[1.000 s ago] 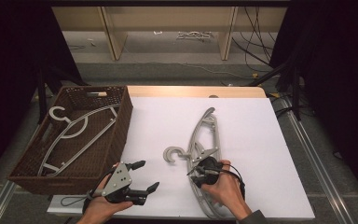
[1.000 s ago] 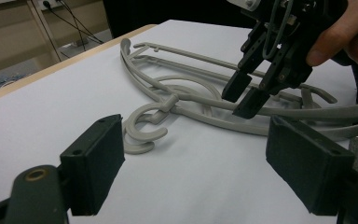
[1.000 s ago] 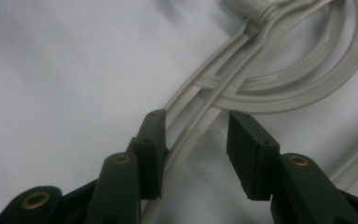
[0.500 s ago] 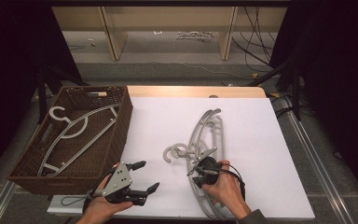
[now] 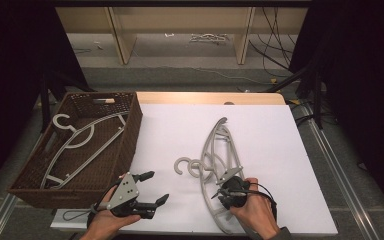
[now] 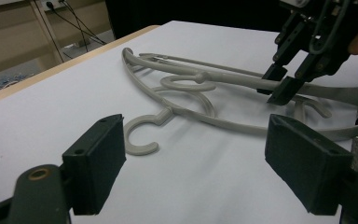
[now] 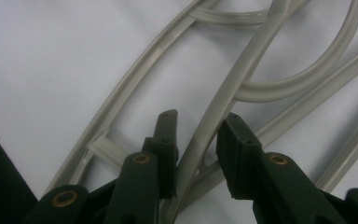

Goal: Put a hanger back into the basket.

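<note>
Our right hand-held gripper (image 7: 196,154) sat jaws apart astride a hanger (image 5: 215,165) bar on the worktop (image 5: 280,150), its length running straight ahead; the left hand-held gripper (image 5: 152,187) waited wide open, farther off.

Black two-jaw grippers (image 5: 150,187) — brass screws

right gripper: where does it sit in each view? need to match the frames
High view: right gripper at bottom centre-right, in the person's hand, on the stacked grey hangers.
Left gripper view: top right, jaws pointing down onto a hanger arm.
Right gripper view: its own jaws rise from the bottom, straddling a hanger arm, not yet closed.
Shared landmark: the hangers on the white tabletop.
</note>
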